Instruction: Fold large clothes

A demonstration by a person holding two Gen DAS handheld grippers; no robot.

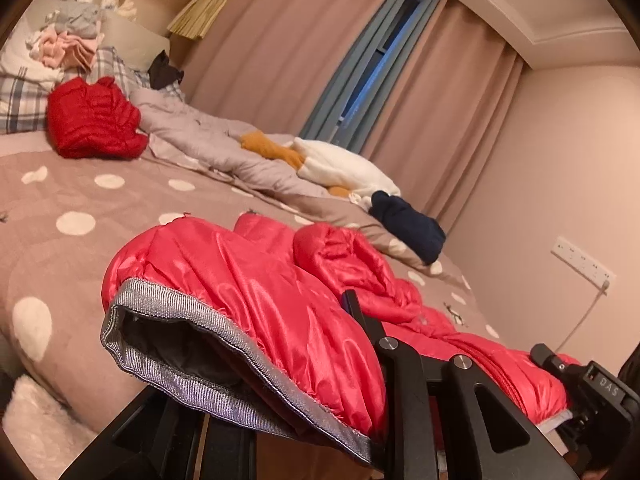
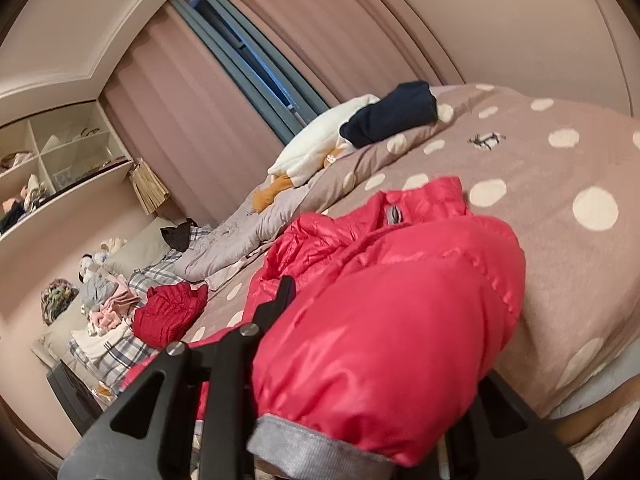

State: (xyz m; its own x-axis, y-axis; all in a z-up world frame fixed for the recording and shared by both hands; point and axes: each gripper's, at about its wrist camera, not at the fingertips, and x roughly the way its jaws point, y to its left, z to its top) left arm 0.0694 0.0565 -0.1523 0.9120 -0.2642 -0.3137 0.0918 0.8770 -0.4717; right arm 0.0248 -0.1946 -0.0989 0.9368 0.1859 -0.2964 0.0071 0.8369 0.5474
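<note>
Here, a pink-red down jacket (image 1: 248, 280) lies across the near edge of the bed, its body trailing onto the polka-dot duvet (image 1: 80, 200). Each gripper has one grey-ribbed cuff end. Left gripper (image 1: 304, 392): fingers pressed close, pinching the cuff (image 1: 180, 356), whose dark mouth gapes toward the lens. Right gripper (image 2: 352, 384): fingers likewise narrow, nipping the other sleeve just above its grey cuff band (image 2: 316, 446). Fabric buries the pads in both views, so the exact contact is probably at the seam, but I can't confirm it.

Step in hand, as I read it: lifting both sleeves clear to spread or fold them over the body. To do it well, keep the two ends level and evenly tensioned, raise until the puffy sleeves hang free of the duvet, then lay them inward without dragging the collar (image 2: 424, 196). The slick shell could slip from a narrow pinch, so hold firm and avoid jerks.

Count:
- down jackets: two, the held one and a darker red one (image 1: 92, 120) folded near the pillows
- navy garment (image 1: 412, 228): one
- plush goose toy (image 1: 340, 164): one
- grey quilt (image 1: 208, 140): one, rumpled
- plaid pillow (image 1: 24, 100): one clear
- loose clothes heap (image 1: 68, 40): one
- wall socket strip (image 1: 584, 266): one, cable plugged in
</note>
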